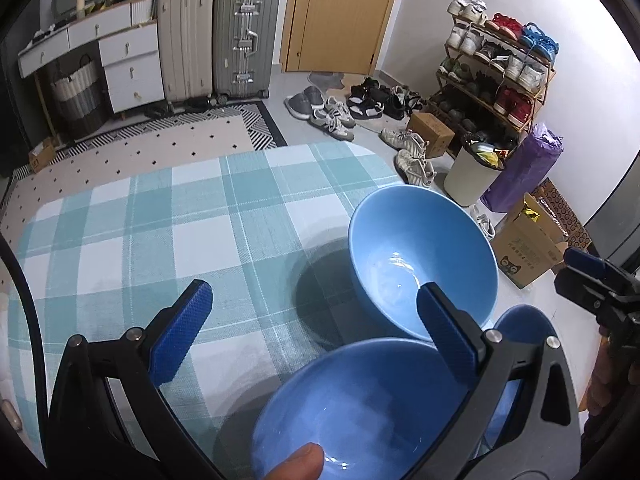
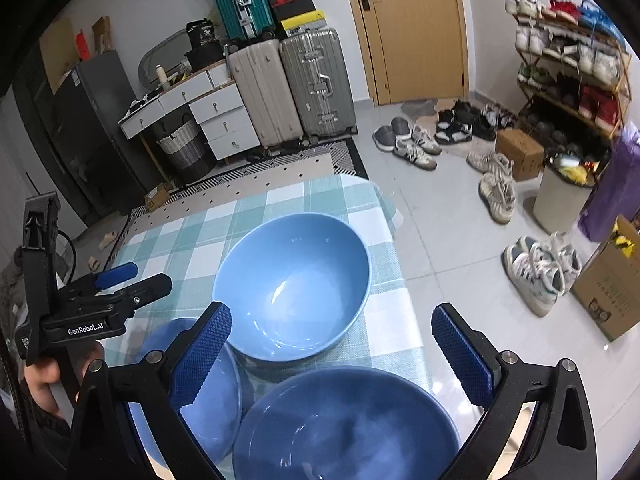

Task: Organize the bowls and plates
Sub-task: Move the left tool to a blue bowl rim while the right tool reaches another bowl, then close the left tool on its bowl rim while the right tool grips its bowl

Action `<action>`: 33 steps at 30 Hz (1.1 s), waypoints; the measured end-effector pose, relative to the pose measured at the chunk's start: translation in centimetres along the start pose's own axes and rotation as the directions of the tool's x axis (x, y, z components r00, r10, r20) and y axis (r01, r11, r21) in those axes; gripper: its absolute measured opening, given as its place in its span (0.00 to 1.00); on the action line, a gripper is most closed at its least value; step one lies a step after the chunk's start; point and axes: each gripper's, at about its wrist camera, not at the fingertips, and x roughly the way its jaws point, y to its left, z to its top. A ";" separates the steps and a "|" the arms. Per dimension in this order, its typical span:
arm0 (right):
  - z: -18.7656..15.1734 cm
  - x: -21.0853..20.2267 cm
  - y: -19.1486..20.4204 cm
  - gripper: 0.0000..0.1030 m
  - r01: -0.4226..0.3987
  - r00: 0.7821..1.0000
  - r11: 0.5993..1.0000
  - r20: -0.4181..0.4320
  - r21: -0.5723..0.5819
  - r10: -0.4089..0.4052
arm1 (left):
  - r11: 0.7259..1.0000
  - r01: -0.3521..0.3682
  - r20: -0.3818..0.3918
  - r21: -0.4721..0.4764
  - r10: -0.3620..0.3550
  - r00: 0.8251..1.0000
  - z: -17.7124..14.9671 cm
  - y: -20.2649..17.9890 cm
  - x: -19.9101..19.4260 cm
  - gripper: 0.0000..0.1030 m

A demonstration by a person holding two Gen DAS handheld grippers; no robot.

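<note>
Three blue bowls sit on a table with a teal plaid cloth [image 1: 160,232]. In the left wrist view, a light blue bowl [image 1: 420,256] stands farthest, a bowl [image 1: 352,408] is nearest, and a third bowl [image 1: 524,324] shows partly behind the right finger. My left gripper [image 1: 312,320] is open and empty above the near bowl. In the right wrist view, the far bowl [image 2: 296,284], a near bowl [image 2: 348,428] and a left bowl [image 2: 208,396] show. My right gripper [image 2: 332,352] is open and empty above them. The left gripper [image 2: 120,280] appears at left.
The table's far edge [image 2: 344,184] drops to a tiled floor with scattered shoes [image 2: 416,148]. Suitcases [image 1: 224,40], a drawer unit [image 1: 120,60], a shoe rack [image 1: 496,68], a white bin [image 1: 472,176] and cardboard boxes [image 1: 528,248] stand around.
</note>
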 end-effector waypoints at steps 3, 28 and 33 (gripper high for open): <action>0.0 1.0 -0.3 0.99 0.003 1.000 1.000 -0.020 0.005 -0.003 | 1.000 0.002 -0.016 0.002 -0.002 1.000 0.2 0.0 1.2 0.99; 0.3 8.2 -2.0 0.81 -0.015 0.987 0.998 -0.157 0.055 0.023 | 0.999 0.044 -0.149 -0.022 -0.047 0.988 1.0 -0.2 9.5 0.73; 0.3 8.9 -2.1 0.70 -0.013 0.985 0.998 -0.171 0.062 0.024 | 0.999 0.047 -0.141 -0.012 -0.048 0.989 1.0 -0.5 9.6 0.65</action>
